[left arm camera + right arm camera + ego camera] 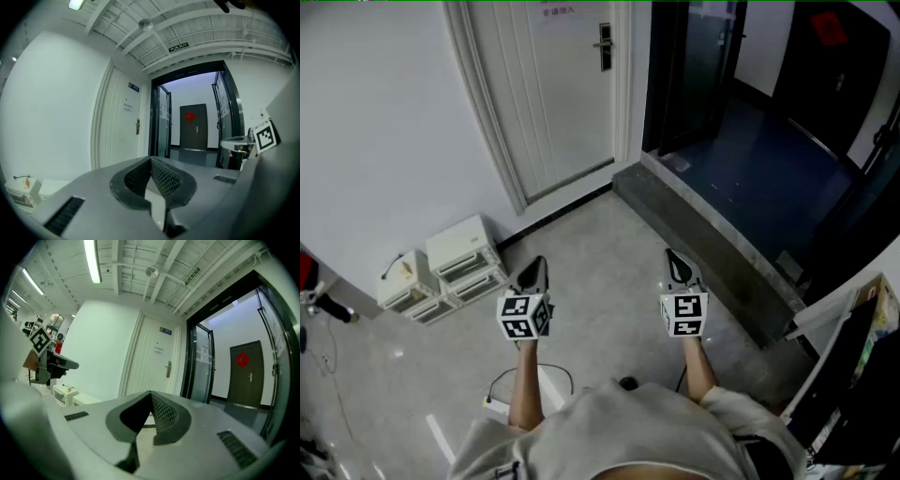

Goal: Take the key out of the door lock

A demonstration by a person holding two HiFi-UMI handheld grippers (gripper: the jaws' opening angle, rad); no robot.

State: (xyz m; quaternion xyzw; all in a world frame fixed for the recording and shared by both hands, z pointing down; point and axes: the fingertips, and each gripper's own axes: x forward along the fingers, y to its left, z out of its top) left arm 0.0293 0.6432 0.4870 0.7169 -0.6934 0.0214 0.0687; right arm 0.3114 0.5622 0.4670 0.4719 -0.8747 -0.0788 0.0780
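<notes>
Fingers of the left gripper [151, 159] are closed tip to tip, with nothing between them. The fingers of the right gripper [150, 393] are closed too and hold nothing. The key is too small to see, so I cannot tell which way it points. The dark metal door lock [605, 47] sits on the right side of the tall white door [562, 94], far from both grippers. Both bare arms [525, 389] reach forward side by side over the grey floor [609, 281]. They hold the grippers about level, and the fingers point toward the door.
</notes>
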